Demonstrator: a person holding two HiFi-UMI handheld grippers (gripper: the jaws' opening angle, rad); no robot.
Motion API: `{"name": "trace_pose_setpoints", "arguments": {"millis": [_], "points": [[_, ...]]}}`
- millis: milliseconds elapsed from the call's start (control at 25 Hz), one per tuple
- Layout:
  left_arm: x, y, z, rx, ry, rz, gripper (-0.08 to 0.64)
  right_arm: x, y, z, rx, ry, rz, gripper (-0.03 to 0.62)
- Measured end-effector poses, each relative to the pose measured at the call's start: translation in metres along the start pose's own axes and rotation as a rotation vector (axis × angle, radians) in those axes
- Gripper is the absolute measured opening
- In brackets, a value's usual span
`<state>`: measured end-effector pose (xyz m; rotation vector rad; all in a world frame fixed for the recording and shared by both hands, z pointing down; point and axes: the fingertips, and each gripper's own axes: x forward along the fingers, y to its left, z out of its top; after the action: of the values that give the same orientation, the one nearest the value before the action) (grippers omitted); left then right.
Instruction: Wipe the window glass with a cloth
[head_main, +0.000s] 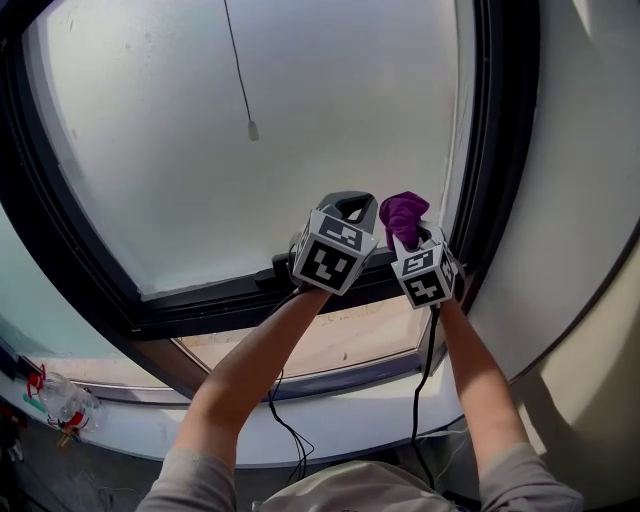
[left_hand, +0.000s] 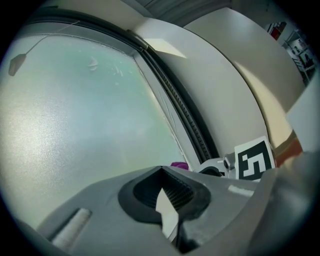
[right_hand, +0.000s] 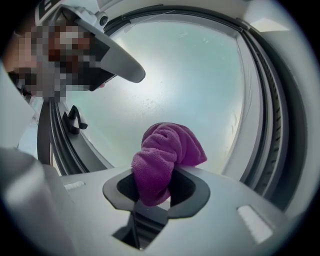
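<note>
With arms (head_main: 250, 370) raised, press cloth (right_hand: 162, 155), clamped in right gripper (right_hand: 156, 192), flat on glass (head_main: 330, 110) (beside closed, empty left gripper (left_hand: 165, 200)); sweep left.

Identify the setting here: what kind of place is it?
Indoors, probably an ordinary room, close up at a window. It has frosted glass in a black frame, a white sill below, and a pull cord hanging in front.

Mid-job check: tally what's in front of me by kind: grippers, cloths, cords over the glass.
Grippers: 2, the left gripper and the right gripper
Cloths: 1, the purple cloth
Cords: 1, the hanging cord
Total: 4
</note>
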<state>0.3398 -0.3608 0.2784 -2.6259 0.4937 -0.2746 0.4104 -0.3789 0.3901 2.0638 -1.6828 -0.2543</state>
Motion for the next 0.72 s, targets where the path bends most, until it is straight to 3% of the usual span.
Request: {"name": "trace_pose_setpoints", "arguments": {"millis": [280, 400, 520, 720], "points": [[-0.005, -0.006, 0.0, 0.009, -0.021, -0.063, 0.0, 0.004, 0.013, -0.03, 0.03, 0.139, 0.014, 0.138], [-0.006, -0.007, -0.001, 0.005, -0.031, -0.081, 0.0, 0.002, 0.014, -0.03, 0.035, 0.153, 0.025, 0.138], [-0.006, 0.0, 0.015, 0.012, -0.071, -0.077, 0.0, -0.015, 0.0, -0.006, 0.072, 0.075, -0.004, 0.137], [-0.017, 0.005, 0.055, 0.018, -0.16, -0.084, 0.0, -0.067, -0.033, 0.052, 0.176, -0.143, -0.095, 0.137]]}}
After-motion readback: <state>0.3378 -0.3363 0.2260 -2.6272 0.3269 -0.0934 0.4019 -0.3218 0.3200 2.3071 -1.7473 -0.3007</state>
